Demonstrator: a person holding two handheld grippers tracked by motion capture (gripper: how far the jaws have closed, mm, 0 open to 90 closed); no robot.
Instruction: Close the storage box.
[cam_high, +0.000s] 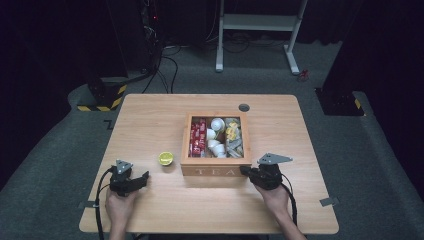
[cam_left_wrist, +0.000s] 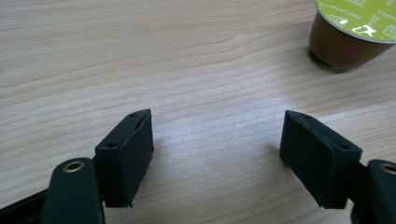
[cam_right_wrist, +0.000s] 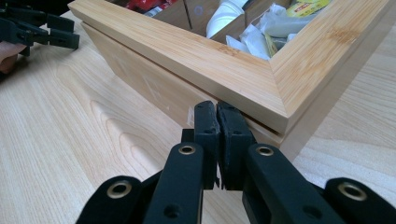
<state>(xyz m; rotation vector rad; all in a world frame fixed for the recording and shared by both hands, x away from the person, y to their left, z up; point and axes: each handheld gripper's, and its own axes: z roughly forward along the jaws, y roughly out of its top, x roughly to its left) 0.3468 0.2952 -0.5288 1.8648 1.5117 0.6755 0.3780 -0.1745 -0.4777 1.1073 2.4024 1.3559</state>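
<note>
A wooden tea box (cam_high: 216, 169) marked TEA stands mid-table, with red packets, white capsules and pale sachets in its compartments. My right gripper (cam_high: 243, 170) is shut with nothing between its pads. In the right gripper view its tips (cam_right_wrist: 218, 122) sit at the box's (cam_right_wrist: 187, 51) near corner, level with the seam under the framed lid. A green-topped capsule (cam_high: 166, 158) stands on the table left of the box. My left gripper (cam_high: 145, 177) is open and low over bare wood. In the left gripper view (cam_left_wrist: 217, 140), the brown-bodied capsule (cam_left_wrist: 355, 32) stands ahead at the upper right, apart from the jaws.
The wooden table (cam_high: 280, 200) has a grey cable hole (cam_high: 244, 107) behind the box. A white desk frame (cam_high: 260, 22) and dark stands are on the floor beyond the far edge. The left gripper (cam_right_wrist: 42, 28) shows far off at the top left of the right gripper view.
</note>
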